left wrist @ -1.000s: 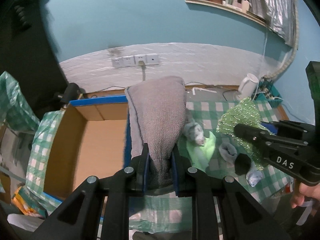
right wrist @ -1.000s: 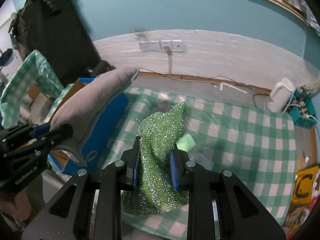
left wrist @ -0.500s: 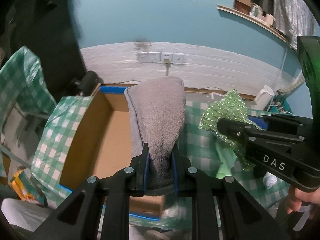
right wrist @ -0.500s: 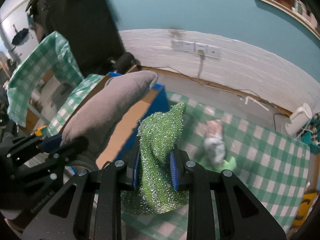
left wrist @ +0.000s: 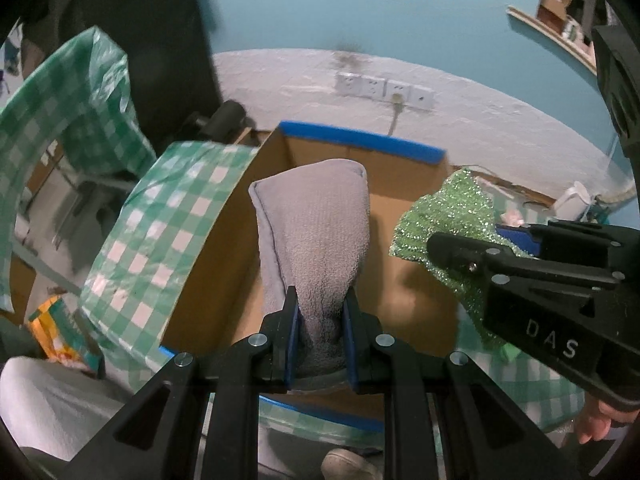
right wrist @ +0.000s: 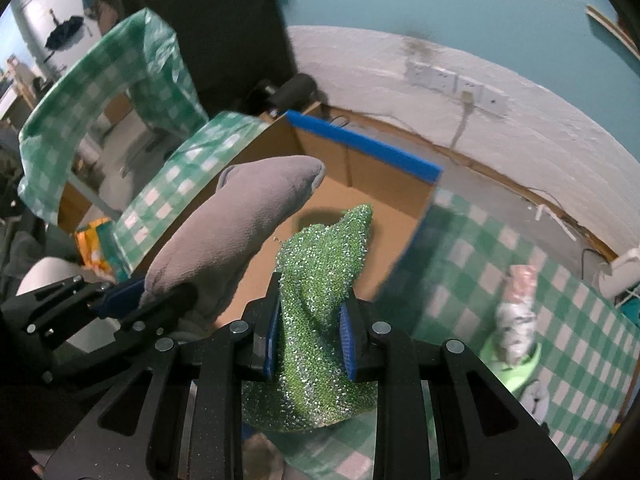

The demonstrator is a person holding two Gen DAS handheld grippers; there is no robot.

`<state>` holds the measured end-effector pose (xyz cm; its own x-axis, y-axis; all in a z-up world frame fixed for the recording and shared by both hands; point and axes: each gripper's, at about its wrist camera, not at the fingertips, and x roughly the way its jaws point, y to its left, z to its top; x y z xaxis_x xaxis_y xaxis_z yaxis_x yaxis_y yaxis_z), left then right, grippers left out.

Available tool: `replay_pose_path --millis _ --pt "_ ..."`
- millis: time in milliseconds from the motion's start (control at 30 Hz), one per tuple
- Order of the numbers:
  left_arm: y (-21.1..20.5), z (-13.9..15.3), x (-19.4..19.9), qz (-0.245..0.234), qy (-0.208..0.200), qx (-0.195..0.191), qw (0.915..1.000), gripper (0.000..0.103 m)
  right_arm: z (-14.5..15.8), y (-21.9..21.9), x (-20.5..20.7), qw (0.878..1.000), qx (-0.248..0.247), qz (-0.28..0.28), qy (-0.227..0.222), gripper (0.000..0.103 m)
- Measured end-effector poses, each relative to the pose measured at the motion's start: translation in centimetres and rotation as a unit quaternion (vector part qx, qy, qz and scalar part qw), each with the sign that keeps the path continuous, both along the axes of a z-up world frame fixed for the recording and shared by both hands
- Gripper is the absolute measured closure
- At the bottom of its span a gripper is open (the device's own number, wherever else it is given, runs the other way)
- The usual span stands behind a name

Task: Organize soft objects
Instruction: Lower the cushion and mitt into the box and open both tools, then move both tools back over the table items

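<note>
My left gripper (left wrist: 319, 320) is shut on a folded grey towel (left wrist: 316, 232) and holds it over the open cardboard box (left wrist: 224, 240) with blue-taped edges. My right gripper (right wrist: 310, 334) is shut on a sparkly green cloth (right wrist: 324, 280) and holds it above the box's (right wrist: 360, 184) near right corner. The grey towel (right wrist: 240, 232) and left gripper show at the left of the right wrist view. The green cloth (left wrist: 448, 216) and right gripper show at the right of the left wrist view.
A green checked tablecloth (right wrist: 560, 320) covers the table right of the box. On it lie a light green cloth (right wrist: 516, 364) with a pale bundle (right wrist: 516, 308) on top. A white kettle (left wrist: 572, 200) stands at the back right. A checked cloth flap (left wrist: 160, 240) hangs over the box's left wall.
Both grippers have moved left with their cloths, from over the table to over the cardboard box. Their grips have not changed.
</note>
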<state>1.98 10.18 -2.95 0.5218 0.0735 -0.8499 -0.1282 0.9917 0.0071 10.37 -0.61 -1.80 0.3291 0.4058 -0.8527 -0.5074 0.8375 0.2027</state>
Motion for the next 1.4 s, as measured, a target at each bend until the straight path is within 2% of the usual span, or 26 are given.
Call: replay_pose_path --millis 100,200,300,333,367,700,767,900,1033,1167,1300,1400 --pt "1.0 -1.0 0.1 0.017 0.012 -0.010 0.9997 0.080 -1.2 1.3 0.5 1.000 0.001 0.010 0.018 0.077" --pt "1.8 -1.3 0.1 0.028 0.014 -0.014 0.9994 0.069 -2.0 2.1 1.0 0.999 0.006 0.014 0.033 0.073" --pt "2.1 -0.8 0.0 0.039 0.004 -0.009 0.9992 0.059 -2.2 2.3 1.1 1.000 0.000 0.008 0.029 0.053" --pt "2.2 -0.7 0.1 0.042 0.002 -0.009 0.9991 0.057 -2.2 2.3 1.1 1.000 -0.003 0.006 0.024 0.041" --pt "2.3 -0.8 0.1 0.042 0.000 -0.010 0.9991 0.056 -2.2 2.2 1.2 1.000 -0.004 0.004 0.021 0.039" --pt "1.5 -0.8 0.3 0.031 0.003 -0.007 0.9995 0.055 -1.3 0.0 1.1 1.000 -0.003 -0.020 0.011 0.037" --pt "1.1 -0.7 0.3 0.026 0.002 -0.006 0.9996 0.053 -1.1 -0.8 0.9 1.000 -0.007 -0.028 0.007 0.033" --pt "0.0 -0.4 0.4 0.020 0.000 0.000 0.9998 0.049 -1.2 -2.4 0.6 0.999 -0.016 -0.043 0.008 0.032" --pt "-1.4 -0.2 0.5 0.007 -0.002 0.001 1.0000 0.042 -1.3 -4.4 0.3 0.998 -0.021 -0.059 0.011 0.031" --pt "-3.3 -0.1 0.4 -0.013 -0.003 0.006 0.9999 0.041 -1.2 -6.5 -0.2 0.996 -0.023 -0.081 0.010 0.024" --pt "-5.3 0.0 0.6 -0.033 -0.002 0.012 0.9994 0.034 -1.5 -9.2 -0.7 0.994 -0.033 -0.101 0.011 0.024" --pt "-6.7 0.0 0.6 -0.048 -0.001 0.013 0.9988 0.034 -2.0 -11.1 -1.0 0.992 -0.038 -0.117 0.019 0.024"
